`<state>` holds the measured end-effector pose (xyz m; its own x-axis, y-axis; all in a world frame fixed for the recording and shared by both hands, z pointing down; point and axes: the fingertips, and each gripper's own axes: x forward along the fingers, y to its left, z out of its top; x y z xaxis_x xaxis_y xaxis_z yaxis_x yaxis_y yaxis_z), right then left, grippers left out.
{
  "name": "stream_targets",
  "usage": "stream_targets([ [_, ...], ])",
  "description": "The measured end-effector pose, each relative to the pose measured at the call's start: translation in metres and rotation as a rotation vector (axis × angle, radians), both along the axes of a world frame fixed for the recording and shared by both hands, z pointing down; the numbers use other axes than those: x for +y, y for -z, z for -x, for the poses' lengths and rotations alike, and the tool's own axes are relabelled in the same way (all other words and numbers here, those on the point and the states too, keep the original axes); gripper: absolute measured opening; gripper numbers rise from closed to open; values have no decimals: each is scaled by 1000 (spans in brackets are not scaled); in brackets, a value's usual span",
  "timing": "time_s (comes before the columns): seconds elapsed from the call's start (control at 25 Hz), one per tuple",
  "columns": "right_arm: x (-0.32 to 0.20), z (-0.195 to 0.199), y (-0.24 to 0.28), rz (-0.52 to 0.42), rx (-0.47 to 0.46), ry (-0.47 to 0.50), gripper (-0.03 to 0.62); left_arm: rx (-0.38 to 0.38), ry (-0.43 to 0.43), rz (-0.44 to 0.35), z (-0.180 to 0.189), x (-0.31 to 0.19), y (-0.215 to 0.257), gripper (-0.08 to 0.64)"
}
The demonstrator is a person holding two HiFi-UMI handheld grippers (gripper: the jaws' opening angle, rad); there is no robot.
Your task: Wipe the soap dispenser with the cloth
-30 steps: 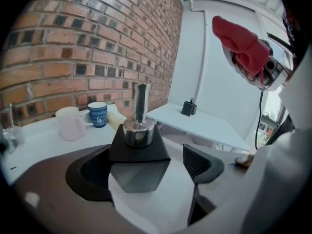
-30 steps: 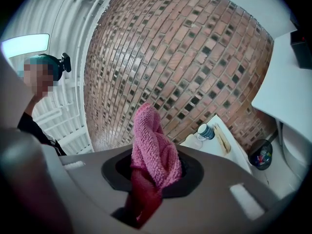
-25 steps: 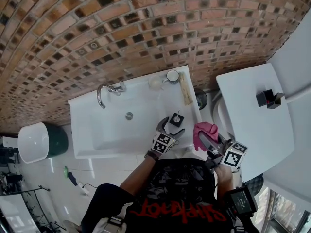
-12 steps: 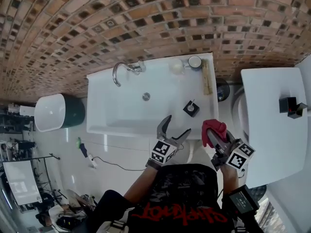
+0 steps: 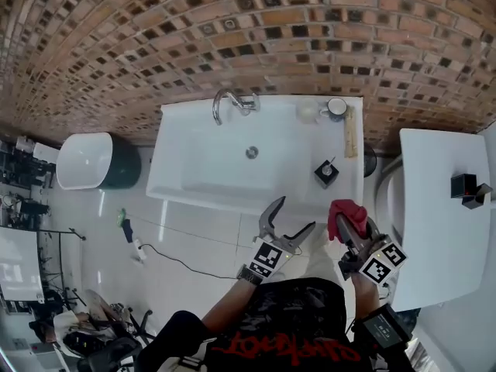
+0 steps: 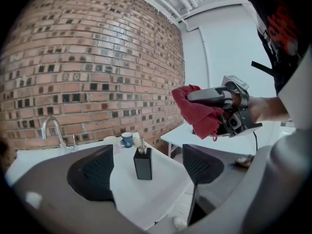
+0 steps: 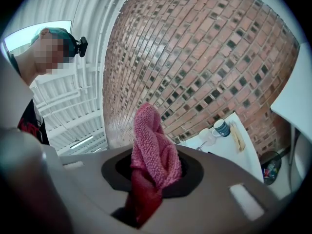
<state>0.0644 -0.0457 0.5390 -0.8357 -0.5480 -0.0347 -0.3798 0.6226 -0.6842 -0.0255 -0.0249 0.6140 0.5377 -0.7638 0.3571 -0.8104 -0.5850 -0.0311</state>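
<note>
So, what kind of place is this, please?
Most likely a bathroom or washroom: a white sink with a faucet, a soap dispenser on its rim, and a brick wall behind.

- cloth (image 5: 346, 211): pink-red, centre right of frame.
- soap dispenser (image 5: 326, 172): black body, metallic pump.
- sink (image 5: 201, 169): plain white.
- wall (image 5: 155, 45): red-brown brick pattern, upper frame.
- mug (image 6: 126, 139): blue, white inside.

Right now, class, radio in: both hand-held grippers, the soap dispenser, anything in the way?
Left hand-held gripper open, empty. Right hand-held gripper shut on cloth. Soap dispenser upright on sink, untouched. Path to it clear.
</note>
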Motion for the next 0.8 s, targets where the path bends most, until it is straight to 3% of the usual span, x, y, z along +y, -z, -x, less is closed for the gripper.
stream_targets([
  [0.16, 54, 32, 8, -39, 13, -10, 87, -5, 46, -50, 32, 42, 19, 387],
  [0.44, 200, 84, 21, -102, 15, -18, 87, 153, 148, -23, 93, 170, 57, 264],
  [0.68, 300, 85, 32, -99, 21, -102, 87, 208, 191, -30, 114, 261, 91, 187],
  [0.8, 322, 79, 48, -120, 32, -125, 87, 210, 151, -64, 111, 289, 110, 184],
])
